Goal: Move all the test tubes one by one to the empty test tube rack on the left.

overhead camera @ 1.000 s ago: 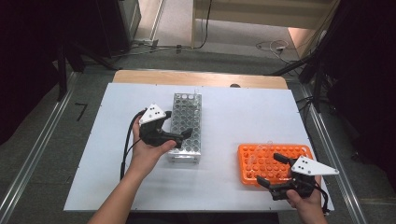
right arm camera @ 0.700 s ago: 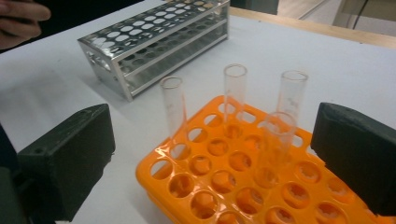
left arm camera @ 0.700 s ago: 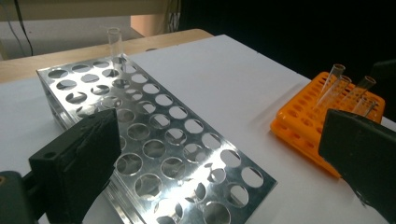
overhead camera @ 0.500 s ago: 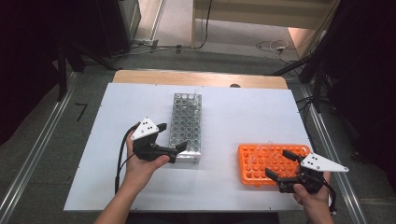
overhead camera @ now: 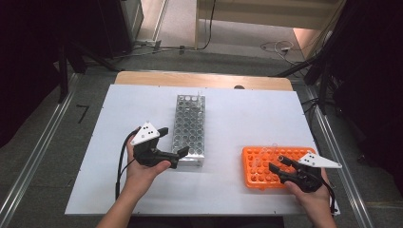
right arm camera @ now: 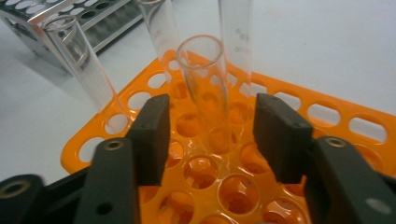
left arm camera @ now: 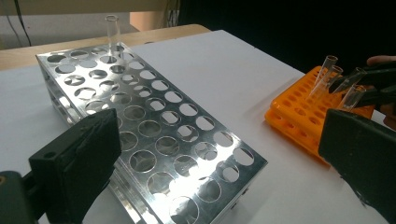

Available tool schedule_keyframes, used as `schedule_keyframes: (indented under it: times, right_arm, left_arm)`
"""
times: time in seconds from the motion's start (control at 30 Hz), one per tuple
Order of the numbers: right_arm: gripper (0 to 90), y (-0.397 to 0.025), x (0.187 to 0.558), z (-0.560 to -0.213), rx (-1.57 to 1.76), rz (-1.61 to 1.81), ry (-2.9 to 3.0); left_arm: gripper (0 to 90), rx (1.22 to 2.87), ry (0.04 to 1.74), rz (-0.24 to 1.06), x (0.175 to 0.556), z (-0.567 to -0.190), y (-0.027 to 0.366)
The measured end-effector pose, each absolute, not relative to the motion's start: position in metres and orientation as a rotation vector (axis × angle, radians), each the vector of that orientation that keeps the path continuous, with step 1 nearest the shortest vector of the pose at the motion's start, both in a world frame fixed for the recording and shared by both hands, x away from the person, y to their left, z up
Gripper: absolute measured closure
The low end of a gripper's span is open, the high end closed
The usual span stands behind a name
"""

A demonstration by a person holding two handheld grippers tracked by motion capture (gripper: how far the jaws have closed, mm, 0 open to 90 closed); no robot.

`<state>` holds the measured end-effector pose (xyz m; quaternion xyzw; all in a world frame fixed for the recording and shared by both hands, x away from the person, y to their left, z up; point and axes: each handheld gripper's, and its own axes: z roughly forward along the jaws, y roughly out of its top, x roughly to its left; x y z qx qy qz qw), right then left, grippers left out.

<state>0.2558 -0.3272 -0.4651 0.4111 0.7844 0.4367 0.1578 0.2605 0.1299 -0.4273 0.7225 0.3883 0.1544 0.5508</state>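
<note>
A metal tube rack (overhead camera: pixel 189 124) lies mid-table with one glass tube (left arm camera: pixel 112 31) upright at its far corner. An orange rack (overhead camera: pixel 259 176) at the front right holds several glass tubes (left arm camera: pixel 329 70). My left gripper (overhead camera: pixel 174 141) is open beside the metal rack's near left corner; in the left gripper view my left gripper (left arm camera: pixel 219 133) has its wide-apart jaws on either side of the rack's near end (left arm camera: pixel 187 154). My right gripper (overhead camera: pixel 277 162) is over the orange rack. In the right gripper view my right gripper (right arm camera: pixel 215 112) is open, its jaws flanking one upright tube (right arm camera: pixel 204 70) without touching it.
The white tabletop (overhead camera: pixel 247 114) has bare room behind and between the racks. A wooden strip (overhead camera: pixel 204 80) runs along its far edge. Metal rails (overhead camera: pixel 33 161) flank the table, and cables lie on the floor beyond.
My left gripper has drawn back toward the person, from beside the metal rack's middle to its near corner. My right gripper has shifted only slightly over the orange rack.
</note>
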Motion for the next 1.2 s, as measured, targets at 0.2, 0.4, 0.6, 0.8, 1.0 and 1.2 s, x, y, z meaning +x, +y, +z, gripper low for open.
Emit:
schedule_keyframes:
  times: [0.2, 0.4, 0.6, 0.8, 1.0, 1.2]
  right_arm:
    - [58.2, -0.321, 0.256, -0.470, 1.166, 1.179, 2.236]
    - [71.5, -0.318, 0.256, -0.472, 1.148, 1.150, 2.206]
    - [73.4, -0.320, 0.256, -0.468, 1.164, 1.174, 2.193]
    - [73.5, -0.325, 0.253, -0.454, 1.181, 1.224, 2.161]
    - [73.6, -0.330, 0.248, -0.436, 1.175, 1.264, 2.140]
    - [73.7, -0.327, 0.243, -0.418, 1.143, 1.298, 2.126]
  left_arm:
    - [0.0, 1.709, 0.923, 0.360, 0.261, -0.428, 0.129]
    - [0.0, 1.713, 0.917, 0.356, 0.261, -0.428, 0.128]
    - [0.0, 1.713, 0.919, 0.358, 0.261, -0.428, 0.128]
    - [0.0, 1.711, 0.921, 0.359, 0.261, -0.428, 0.128]
    - [0.0, 1.711, 0.920, 0.360, 0.261, -0.427, 0.128]
    - [0.0, 1.709, 0.912, 0.361, 0.260, -0.426, 0.127]
